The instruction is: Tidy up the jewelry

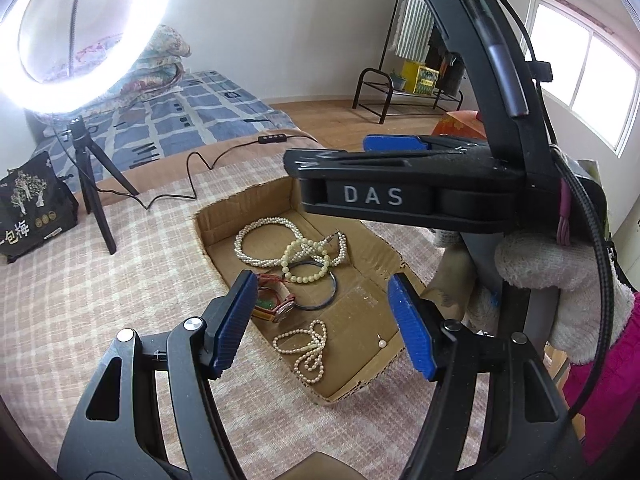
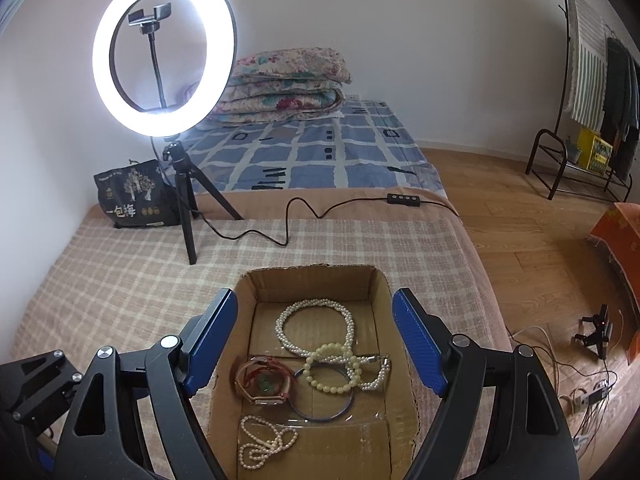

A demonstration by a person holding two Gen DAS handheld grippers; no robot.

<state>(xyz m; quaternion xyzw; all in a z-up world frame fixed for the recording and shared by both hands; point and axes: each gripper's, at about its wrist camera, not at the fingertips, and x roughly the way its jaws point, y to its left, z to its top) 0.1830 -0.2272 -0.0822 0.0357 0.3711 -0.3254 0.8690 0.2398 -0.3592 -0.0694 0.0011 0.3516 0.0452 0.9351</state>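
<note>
Clearly both claws are empty: the left gripper [image 1: 322,322] has its blue pads spread wide at the bottom of its frame with nothing between them, and the right gripper [image 2: 316,344] stands just as wide, framing the box below it. In the left view the right tool also crosses the upper right of the frame, side-on, held by a gloved hand [image 1: 560,280].

Between and beyond the pads lies the cardboard box [image 2: 312,280], a cut-down tray on the checked blanket [image 2: 120,280], low-walled so a claw can likely reach in from above. Inside it the jewelry lies loose: a twisted pearl necklace [image 2: 316,326] toward the far wall, a pale bead bracelet [image 2: 326,368] overlapping a dark bangle [image 2: 324,396], a pink-strapped watch [image 2: 264,384] at centre left, and a fine pearl strand [image 2: 264,442] nearest the camera. A single loose pearl [image 1: 382,344] sits apart.

Farther off, the ring light [image 2: 164,52] in the upper left is probably there to light the box.
</note>
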